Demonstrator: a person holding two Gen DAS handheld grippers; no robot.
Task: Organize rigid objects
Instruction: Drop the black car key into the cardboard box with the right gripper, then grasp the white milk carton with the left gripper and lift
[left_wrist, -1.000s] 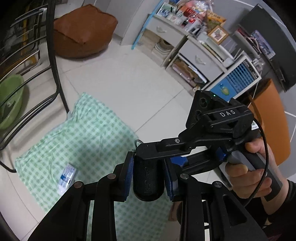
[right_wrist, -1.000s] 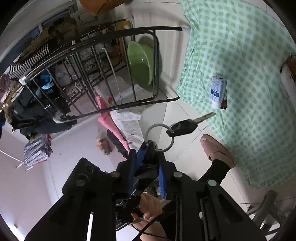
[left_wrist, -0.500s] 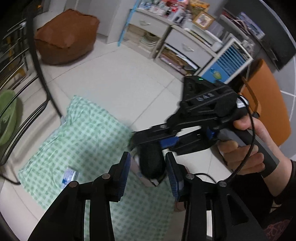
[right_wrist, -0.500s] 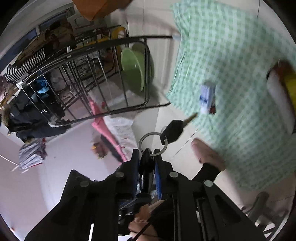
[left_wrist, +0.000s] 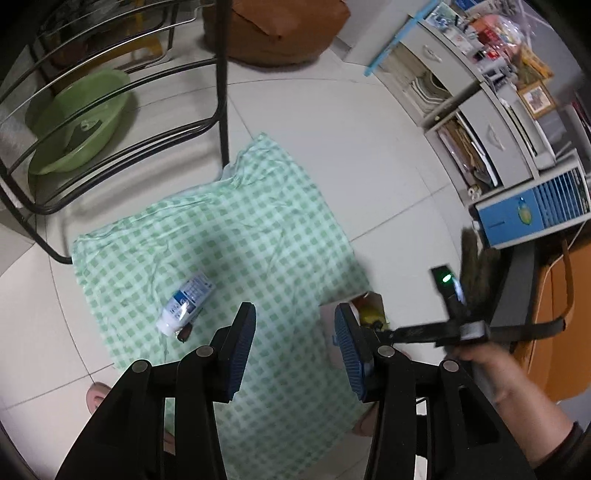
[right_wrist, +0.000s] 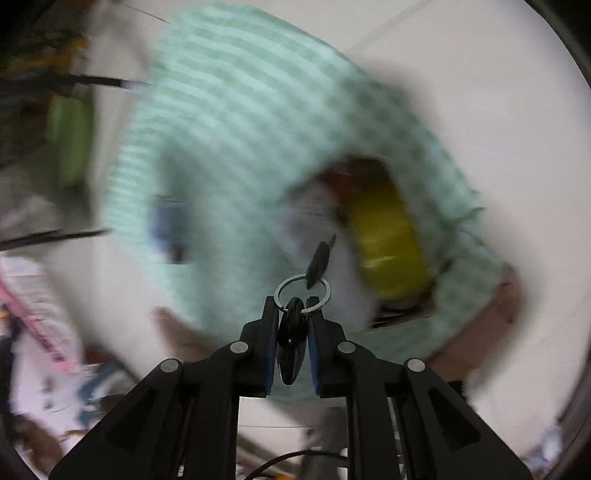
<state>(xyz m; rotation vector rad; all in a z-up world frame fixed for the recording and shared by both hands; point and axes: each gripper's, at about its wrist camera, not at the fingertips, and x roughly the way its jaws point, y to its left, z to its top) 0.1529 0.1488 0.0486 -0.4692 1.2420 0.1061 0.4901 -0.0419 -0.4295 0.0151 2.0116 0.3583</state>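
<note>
Green basin (left_wrist: 75, 120) sits far left under the black wire rack (left_wrist: 110, 96), both off the task. Next right, the green-check cloth (left_wrist: 258, 221) spread on the floor tiles, with a white-and-blue tube (left_wrist: 186, 297) lying on it, a small dark item touching its lower end, too small to tell what. Left gripper (left_wrist: 293, 345) hangs over the cloth with its jaws spread wide and nothing between the blue pads (left_wrist: 243, 343); a second ago those pads were clamped on a black fob, so it has let go. Further right, the right gripper (right_wrist: 291, 343) has its jaws pinched tight on that black key fob (right_wrist: 291, 347), with the metal ring (right_wrist: 303, 295) and a dark key (right_wrist: 319, 260) dangling loose ahead of the tips. Handling guess: keys are light, stiff and not fragile, but the ring lets the key swing, so the flat fob is the place to grip, not the ring. Right view is heavily blurred; a cardboard box (right_wrist: 476, 325) with something yellow (right_wrist: 388, 240) inside shows beyond the key, where half a second ago that camera faced the rack instead, so the gripper has swung toward the box, likely the drop spot.
</note>
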